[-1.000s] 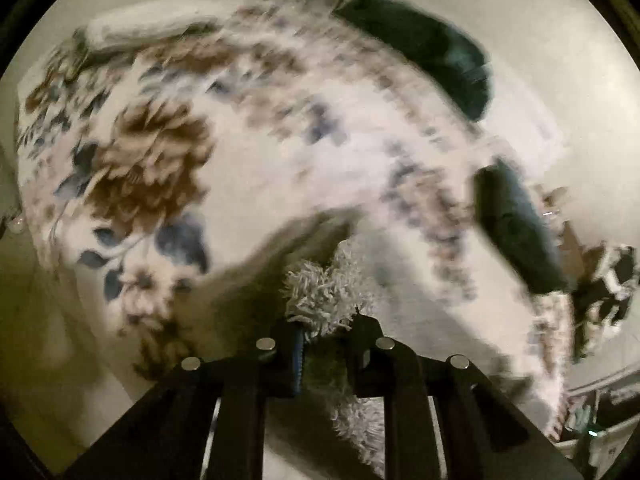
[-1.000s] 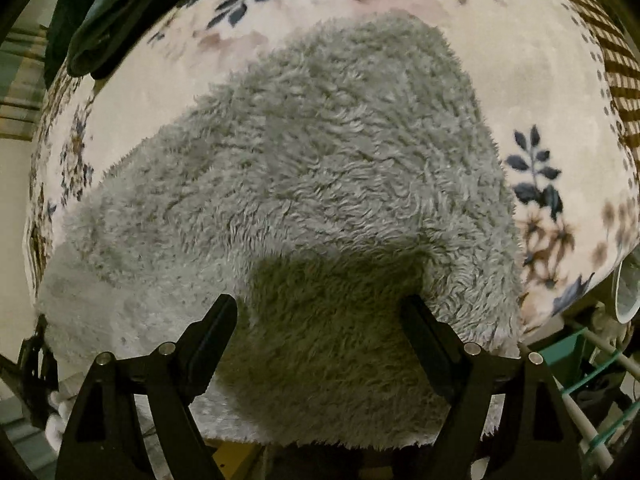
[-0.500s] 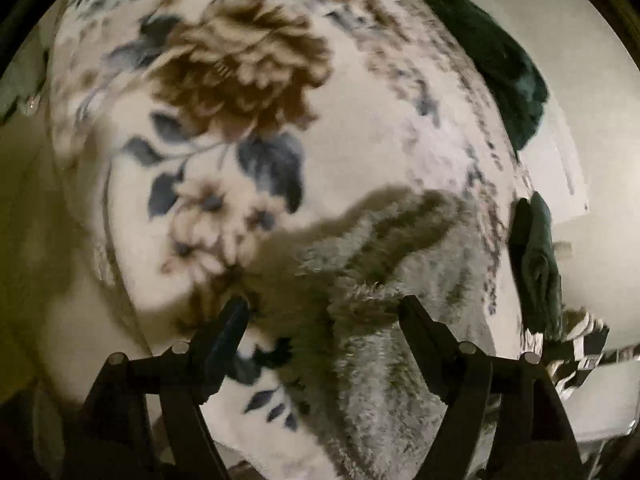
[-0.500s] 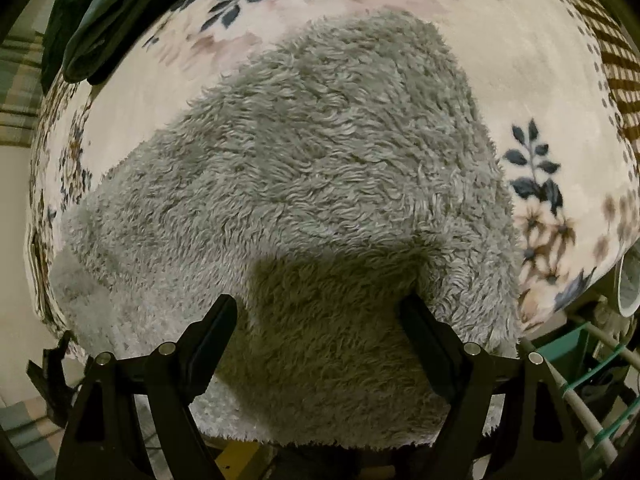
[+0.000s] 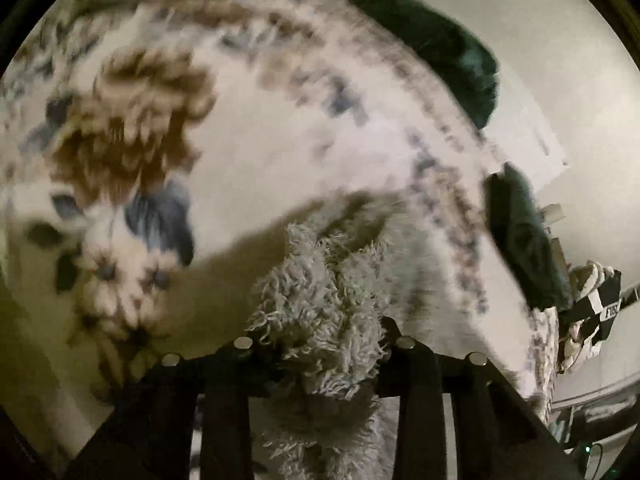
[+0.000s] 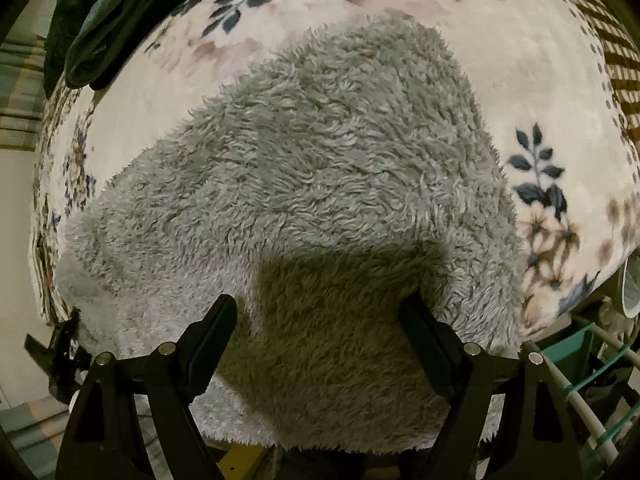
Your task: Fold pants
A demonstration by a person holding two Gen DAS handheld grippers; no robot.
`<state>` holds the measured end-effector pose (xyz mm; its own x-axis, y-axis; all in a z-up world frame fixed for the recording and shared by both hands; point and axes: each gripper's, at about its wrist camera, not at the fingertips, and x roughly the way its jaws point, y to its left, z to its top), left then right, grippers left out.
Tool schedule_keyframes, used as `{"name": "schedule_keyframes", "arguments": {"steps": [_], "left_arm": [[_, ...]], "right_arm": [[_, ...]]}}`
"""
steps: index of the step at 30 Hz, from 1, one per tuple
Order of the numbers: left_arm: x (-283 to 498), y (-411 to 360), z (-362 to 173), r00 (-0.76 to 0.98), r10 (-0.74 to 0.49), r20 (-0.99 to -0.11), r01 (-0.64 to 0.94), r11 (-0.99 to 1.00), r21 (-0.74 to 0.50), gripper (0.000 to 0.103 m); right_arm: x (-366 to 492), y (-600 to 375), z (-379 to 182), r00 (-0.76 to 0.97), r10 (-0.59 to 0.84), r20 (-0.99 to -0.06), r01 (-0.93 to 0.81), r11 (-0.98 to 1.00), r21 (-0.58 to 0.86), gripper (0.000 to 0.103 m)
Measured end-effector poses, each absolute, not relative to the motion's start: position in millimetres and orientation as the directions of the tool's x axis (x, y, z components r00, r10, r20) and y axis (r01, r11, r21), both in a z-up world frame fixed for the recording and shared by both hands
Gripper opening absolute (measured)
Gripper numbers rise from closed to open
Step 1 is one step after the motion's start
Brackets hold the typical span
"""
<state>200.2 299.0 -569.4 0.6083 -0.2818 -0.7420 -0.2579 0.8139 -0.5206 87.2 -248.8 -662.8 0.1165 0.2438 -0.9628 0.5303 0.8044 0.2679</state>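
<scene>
The grey fluffy pants (image 6: pixel 320 160) lie spread on a floral blanket (image 6: pixel 520 60). My right gripper (image 6: pixel 320 312) hangs just above their near part, pointing steeply down. It is open, and nothing sits between its fingers. In the left wrist view, a bunched edge of the pants (image 5: pixel 316 280) fills the gap of my left gripper (image 5: pixel 320 344). Its jaws are closing and press on the fabric from both sides. The blanket (image 5: pixel 260 140) behind it is blurred by motion.
Dark green clothes lie at the blanket's far edge (image 6: pixel 92 28) and in two heaps (image 5: pixel 440 52) (image 5: pixel 520 240). A checked cloth (image 5: pixel 592 308) hangs at the right. A rack with green and white bars (image 6: pixel 580 360) stands beside the bed's corner.
Half a second ago my left gripper stood wide open over the pants' edge. Now its jaws have come together on a bunch of the fabric. The right gripper has not moved.
</scene>
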Motion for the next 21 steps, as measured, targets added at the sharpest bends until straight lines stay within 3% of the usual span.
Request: {"name": "schedule_keyframes", "arguments": {"steps": [7, 12, 17, 21], "left_arm": [[159.8, 223.9, -440.6, 0.709, -0.332, -0.622, -0.023, 0.871, -0.492, 0.026], [125.1, 106.7, -367.4, 0.646, -0.491, -0.585, 0.208, 0.85, -0.484, 0.026], [92.8, -27.9, -367.1, 0.503, -0.634, -0.587, 0.371, 0.772, -0.516, 0.026], [65.7, -119.8, -393.8, 0.418, -0.666, -0.618, 0.452, 0.742, -0.495, 0.026]], "right_arm": [[74.9, -263.2, -638.6, 0.184, 0.282, -0.942, 0.504, 0.795, 0.337, 0.086], [52.5, -296.1, -616.9, 0.241, 0.304, -0.922, 0.521, 0.761, 0.387, 0.086], [6.4, -347.2, -596.6, 0.285, 0.286, -0.915, 0.579, 0.71, 0.402, 0.086], [-39.9, -392.9, -590.7, 0.287, 0.244, -0.926, 0.639, 0.671, 0.375, 0.086]]}}
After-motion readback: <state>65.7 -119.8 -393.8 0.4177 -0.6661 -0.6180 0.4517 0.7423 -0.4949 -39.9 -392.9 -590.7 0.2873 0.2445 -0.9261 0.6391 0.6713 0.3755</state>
